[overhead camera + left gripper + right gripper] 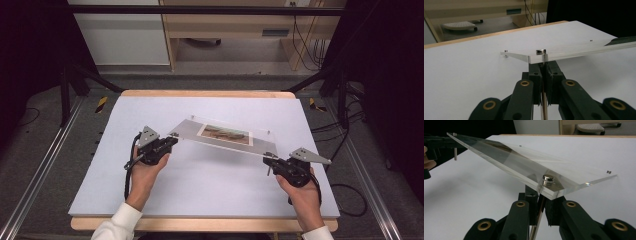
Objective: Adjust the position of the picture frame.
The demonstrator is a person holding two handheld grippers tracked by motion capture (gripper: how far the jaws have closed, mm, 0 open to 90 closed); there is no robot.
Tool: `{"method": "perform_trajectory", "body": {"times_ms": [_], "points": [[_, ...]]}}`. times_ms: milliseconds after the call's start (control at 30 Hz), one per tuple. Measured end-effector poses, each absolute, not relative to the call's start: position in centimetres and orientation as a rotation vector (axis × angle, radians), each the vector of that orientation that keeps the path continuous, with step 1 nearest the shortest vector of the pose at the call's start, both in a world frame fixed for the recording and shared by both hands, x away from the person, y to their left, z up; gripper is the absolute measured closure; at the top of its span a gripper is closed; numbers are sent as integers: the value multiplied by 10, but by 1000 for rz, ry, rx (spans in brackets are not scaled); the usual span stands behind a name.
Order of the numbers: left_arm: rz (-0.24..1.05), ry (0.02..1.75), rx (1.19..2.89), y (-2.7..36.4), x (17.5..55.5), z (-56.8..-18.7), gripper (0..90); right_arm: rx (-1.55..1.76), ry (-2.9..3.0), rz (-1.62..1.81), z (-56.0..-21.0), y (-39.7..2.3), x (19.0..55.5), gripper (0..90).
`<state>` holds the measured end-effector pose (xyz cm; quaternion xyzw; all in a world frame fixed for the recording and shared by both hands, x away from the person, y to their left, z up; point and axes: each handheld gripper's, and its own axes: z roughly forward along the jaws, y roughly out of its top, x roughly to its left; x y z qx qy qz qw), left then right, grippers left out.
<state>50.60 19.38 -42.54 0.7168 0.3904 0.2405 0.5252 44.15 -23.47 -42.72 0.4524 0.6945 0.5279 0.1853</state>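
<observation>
A clear acrylic picture frame [225,134] with a brownish photo inside is held tilted above the white table [200,190]. Its near edge is lifted and its far edge stays low. My left gripper [172,140] is shut on the thin metal leg under the frame's near-left corner, just below a silver stud [541,52]. My right gripper [267,159] is shut on the leg under the near-right corner, below another stud [548,178]. In the left gripper view the frame [564,51] is seen edge-on. In the right gripper view the frame [524,167] slants away.
A wooden rim [205,93] edges the table's far side. Beyond it stand a light wooden shelf unit [225,30] and hanging cables [307,45]. Aluminium rails [40,165] run along both sides. A white wheeled base [459,25] rests on the floor.
</observation>
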Motion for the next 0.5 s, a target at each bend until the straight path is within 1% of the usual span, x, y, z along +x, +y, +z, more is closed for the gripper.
{"method": "perform_trajectory", "body": {"times_ms": [333,500], "points": [[609,967,1683,212,493,-421,838,1222,2001,1497,-423,-217,454,816],[628,964,1673,222,481,-416,835,1208,2014,1495,-421,-210,458,815]]}}
